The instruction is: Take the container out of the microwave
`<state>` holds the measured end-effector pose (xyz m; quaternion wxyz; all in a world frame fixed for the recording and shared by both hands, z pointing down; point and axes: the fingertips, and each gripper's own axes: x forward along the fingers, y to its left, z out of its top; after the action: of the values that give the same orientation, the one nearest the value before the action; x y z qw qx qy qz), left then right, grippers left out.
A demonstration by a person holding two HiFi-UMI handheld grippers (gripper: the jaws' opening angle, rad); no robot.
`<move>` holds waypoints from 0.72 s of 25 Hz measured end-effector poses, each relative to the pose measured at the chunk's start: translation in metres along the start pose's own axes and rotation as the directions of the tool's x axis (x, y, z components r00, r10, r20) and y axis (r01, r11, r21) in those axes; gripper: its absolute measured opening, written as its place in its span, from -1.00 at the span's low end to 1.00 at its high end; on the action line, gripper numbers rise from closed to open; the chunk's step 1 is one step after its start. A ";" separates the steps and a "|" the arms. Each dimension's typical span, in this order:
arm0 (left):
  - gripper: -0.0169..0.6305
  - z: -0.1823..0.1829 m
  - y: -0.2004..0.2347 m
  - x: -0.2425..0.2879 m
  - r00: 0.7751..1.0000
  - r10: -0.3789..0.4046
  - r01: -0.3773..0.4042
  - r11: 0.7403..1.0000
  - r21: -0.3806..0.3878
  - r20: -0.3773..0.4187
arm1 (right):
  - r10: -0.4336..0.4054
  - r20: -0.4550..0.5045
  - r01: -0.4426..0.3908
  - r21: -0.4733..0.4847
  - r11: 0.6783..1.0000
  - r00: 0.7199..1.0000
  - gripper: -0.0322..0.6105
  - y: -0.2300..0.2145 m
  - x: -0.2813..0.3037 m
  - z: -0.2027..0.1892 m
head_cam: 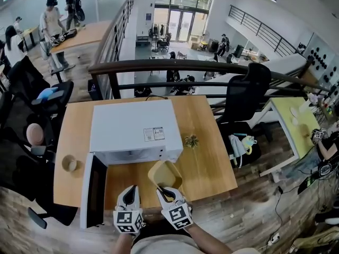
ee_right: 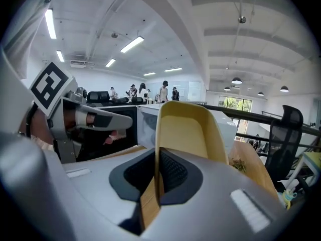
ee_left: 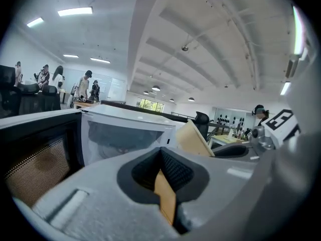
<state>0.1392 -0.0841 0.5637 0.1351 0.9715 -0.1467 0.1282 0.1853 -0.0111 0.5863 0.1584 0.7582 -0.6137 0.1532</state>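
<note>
A white microwave (head_cam: pixel 132 126) stands on the wooden table (head_cam: pixel 212 163), its door (head_cam: pixel 94 190) swung open to the left. A pale yellow container (head_cam: pixel 165 174) hangs tilted in front of the microwave, above the table's near edge. My right gripper (head_cam: pixel 166 193) is shut on its near rim; in the right gripper view the rim sits between the pads (ee_right: pixel 170 172) and the container (ee_right: pixel 185 129) rises ahead. My left gripper (head_cam: pixel 130 196) hovers just left of it, shut on nothing. From the left gripper view I see the microwave (ee_left: pixel 125 132), the door (ee_left: pixel 35 154) and the container (ee_left: pixel 193 139).
A small round cup (head_cam: pixel 69 163) sits on the table left of the microwave, a dry plant sprig (head_cam: pixel 191 141) to its right. Black office chairs (head_cam: pixel 246 97) and a dark railing (head_cam: pixel 185 65) line the table's far side. The table's near edge is right under both grippers.
</note>
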 end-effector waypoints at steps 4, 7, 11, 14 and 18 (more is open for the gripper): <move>-0.94 0.011 -0.008 -0.004 1.000 0.002 -0.003 1.000 0.013 0.027 | -0.005 0.048 0.005 0.003 1.000 0.999 -0.83 -0.002 -0.011 0.015; -0.94 0.023 -0.013 -0.008 0.998 0.003 -0.005 1.000 0.023 0.057 | -0.014 0.080 0.014 0.006 1.000 0.997 -0.83 -0.006 -0.020 0.026; -0.94 0.046 -0.018 -0.014 0.992 0.010 -0.016 0.999 0.045 0.122 | -0.026 0.138 0.030 -0.032 0.999 0.990 -0.83 -0.012 -0.032 0.053; -0.94 0.063 -0.022 -0.017 0.986 0.013 -0.023 0.998 0.057 0.166 | -0.029 0.184 0.041 -0.061 0.997 0.983 -0.83 -0.018 -0.040 0.074; -0.94 0.084 -0.027 -0.020 0.977 0.017 -0.032 0.997 0.066 0.214 | -0.046 0.243 0.059 -0.047 0.997 0.969 -0.83 -0.026 -0.050 0.094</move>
<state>0.1473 -0.0793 0.4740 0.0832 0.9818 -0.1679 0.0301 0.2044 -0.0024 0.4789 0.1066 0.7825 -0.6122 0.0389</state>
